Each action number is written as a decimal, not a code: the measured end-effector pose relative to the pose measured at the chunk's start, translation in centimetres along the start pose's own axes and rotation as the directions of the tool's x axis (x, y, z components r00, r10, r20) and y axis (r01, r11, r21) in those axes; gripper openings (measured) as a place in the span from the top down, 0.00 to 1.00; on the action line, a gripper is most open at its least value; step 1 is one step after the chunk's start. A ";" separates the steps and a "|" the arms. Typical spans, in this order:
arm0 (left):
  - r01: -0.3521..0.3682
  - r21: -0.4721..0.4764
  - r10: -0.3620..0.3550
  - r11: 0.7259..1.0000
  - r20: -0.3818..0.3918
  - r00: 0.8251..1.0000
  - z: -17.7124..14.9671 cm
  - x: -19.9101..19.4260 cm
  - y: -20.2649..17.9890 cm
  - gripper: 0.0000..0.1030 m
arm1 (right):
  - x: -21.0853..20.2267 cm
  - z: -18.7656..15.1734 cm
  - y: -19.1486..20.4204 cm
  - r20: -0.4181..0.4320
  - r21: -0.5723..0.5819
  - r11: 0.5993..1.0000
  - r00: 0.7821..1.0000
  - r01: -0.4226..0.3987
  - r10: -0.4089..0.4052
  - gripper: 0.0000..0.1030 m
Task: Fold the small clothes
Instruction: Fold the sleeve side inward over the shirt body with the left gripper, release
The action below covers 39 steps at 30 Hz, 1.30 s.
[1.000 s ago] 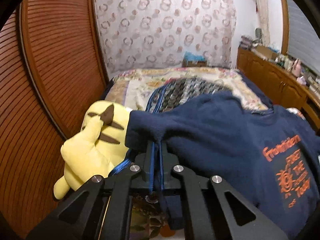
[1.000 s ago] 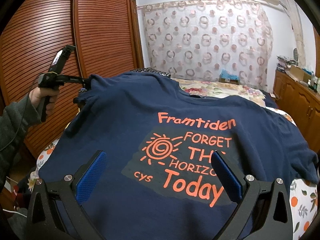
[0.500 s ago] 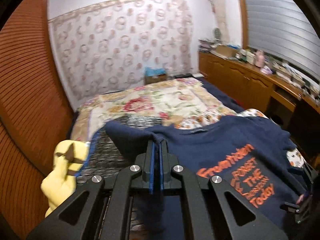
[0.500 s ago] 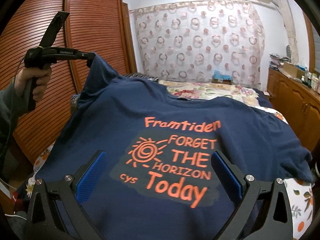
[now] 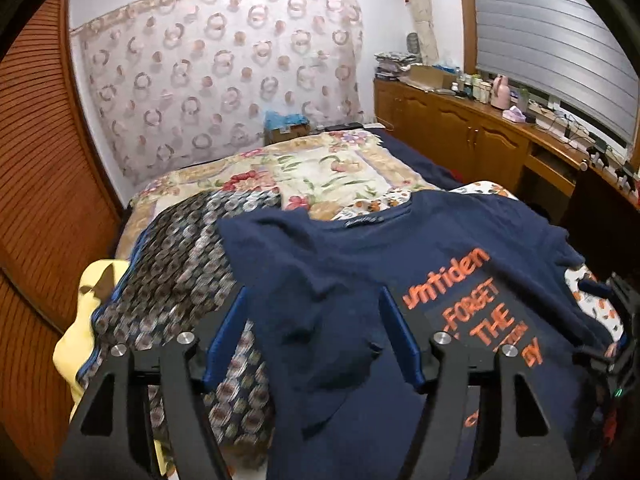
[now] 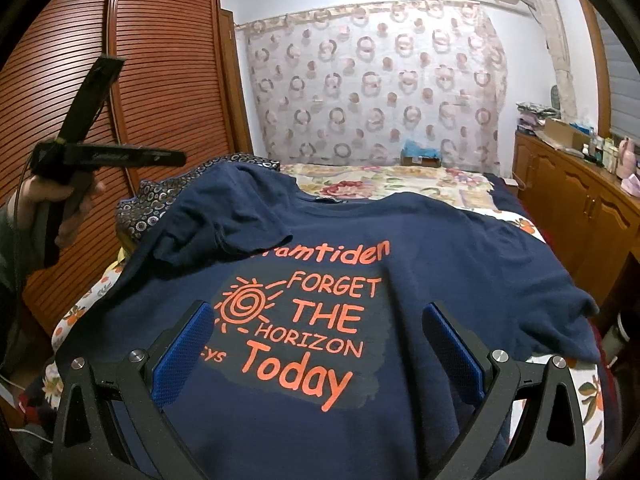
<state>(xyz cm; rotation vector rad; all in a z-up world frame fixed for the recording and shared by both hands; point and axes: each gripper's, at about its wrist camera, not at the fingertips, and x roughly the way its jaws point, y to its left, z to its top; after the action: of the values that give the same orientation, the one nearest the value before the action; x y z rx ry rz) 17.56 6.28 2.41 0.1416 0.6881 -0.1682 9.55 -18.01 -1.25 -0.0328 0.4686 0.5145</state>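
A navy T-shirt (image 6: 420,248) with orange print lies front up on the bed; it also shows in the left wrist view (image 5: 400,256). Its left sleeve (image 6: 228,224) is folded inward over the chest and covers the start of the print. My left gripper (image 5: 316,332) is open and empty, held above the folded sleeve; in the right wrist view it (image 6: 176,158) hangs in the air at the left, clear of the cloth. My right gripper (image 6: 318,344) is open and empty, low over the shirt's printed lower front.
A patterned dark cloth (image 5: 188,264) and a yellow plush toy (image 5: 86,320) lie left of the shirt. A floral bedspread (image 5: 320,168) covers the far bed. A wooden wardrobe (image 6: 132,92) stands at the left, wooden cabinets (image 5: 480,136) with clutter at the right.
My left gripper, shut on the shirt's left sleeve, carried it up and inward, then opened. The sleeve now lies folded over the chest. The right gripper stayed open and nearly still.
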 end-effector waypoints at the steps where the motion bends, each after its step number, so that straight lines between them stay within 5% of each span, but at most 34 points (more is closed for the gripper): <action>1: -0.002 -0.004 0.002 1.000 0.001 1.000 -0.6 -0.3 0.3 0.30 | 0.1 0.1 0.3 -0.003 -0.010 1.000 1.000 -0.002 0.002 0.00; 9: 0.009 -0.086 -0.009 0.996 0.000 1.000 -7.1 -1.0 1.1 0.24 | 1.6 2.6 0.5 -0.015 -0.046 0.998 0.999 -0.047 0.046 0.03; 16: -0.005 -0.070 0.008 0.998 0.046 0.999 -9.5 -1.6 -1.1 0.24 | 2.6 3.4 -1.2 -0.027 -0.031 0.998 0.999 -0.047 0.046 0.03; 21: 0.084 -0.029 -0.084 0.996 0.002 0.996 -9.1 -0.1 -3.3 0.60 | 3.4 2.9 -1.9 -0.074 -0.021 0.999 0.996 -0.049 0.048 0.03; 29: 0.056 0.004 -0.055 0.998 -0.150 0.987 -7.9 6.0 -5.0 0.66 | 5.6 1.9 -2.8 -0.174 -0.003 0.999 0.983 -0.054 0.053 0.03; 37: 0.022 0.004 -0.021 1.000 -0.209 0.978 -6.9 9.4 -4.6 0.66 | 6.6 2.0 -3.4 -0.218 -0.001 0.999 0.975 -0.034 0.033 0.03; 38: 0.021 0.004 -0.019 1.000 -0.210 0.978 -6.9 9.4 -4.7 0.69 | 6.8 2.0 -3.4 -0.225 -0.001 1.000 0.974 -0.028 0.027 0.03; 39: 0.015 0.007 -0.013 1.000 -0.209 0.978 -6.8 9.4 -4.6 0.87 | 6.9 2.1 -3.3 -0.232 -0.001 1.000 0.973 -0.022 0.021 0.03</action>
<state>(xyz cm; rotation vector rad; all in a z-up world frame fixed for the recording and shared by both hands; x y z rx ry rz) 19.51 2.03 -9.14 0.1641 0.8982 -0.1710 17.34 -17.37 -2.73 -0.0916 0.6971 0.5353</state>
